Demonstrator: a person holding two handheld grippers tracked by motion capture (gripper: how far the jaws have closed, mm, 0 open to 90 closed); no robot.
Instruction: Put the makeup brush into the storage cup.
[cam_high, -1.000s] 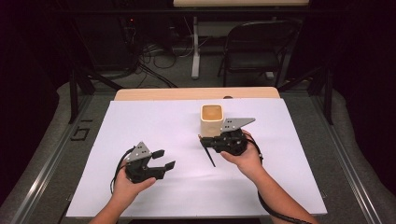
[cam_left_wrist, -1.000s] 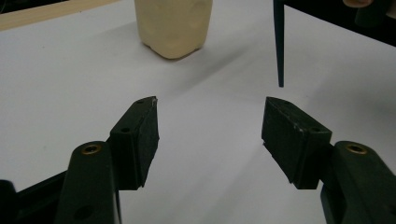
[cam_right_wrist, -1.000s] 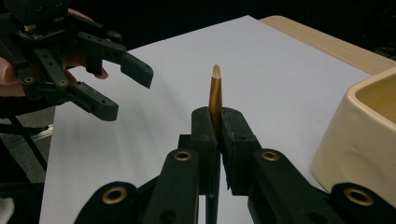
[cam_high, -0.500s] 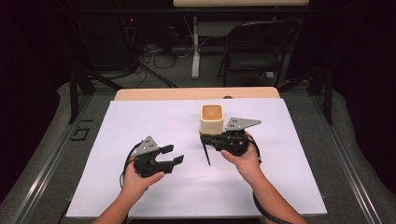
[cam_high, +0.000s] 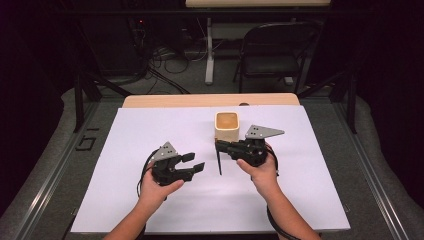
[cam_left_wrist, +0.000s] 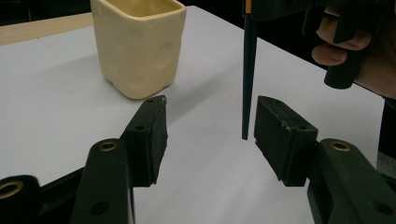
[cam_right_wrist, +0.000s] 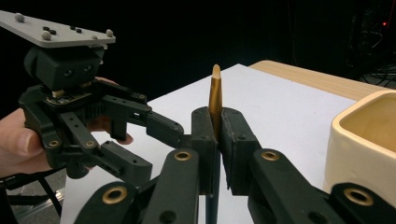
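A person sits at a white-covered table, seen from above, with both forearms entering from the bottom edge of the frame.

Left of centre, the left gripper is held just above the table surface, pointing toward the right of the frame. Its jaws stand apart with nothing pressed between them, and they have just been closing. In the left gripper view, the lower end of a thin dark stick hangs between the two black pads, close to the right-hand one, without clearly touching either.

At centre, that stick stands nearly upright, its lower tip near or on the table; contact cannot be told.

Just right of centre, the right gripper points toward the left of the frame, its jaws clamped on the upper part of the stick. In the right gripper view, the stick's orange-brown top end rises above the closed pads.

Above the right gripper, toward the upper middle of the frame, a cream square cup stands upright on the table, just beside the stick.
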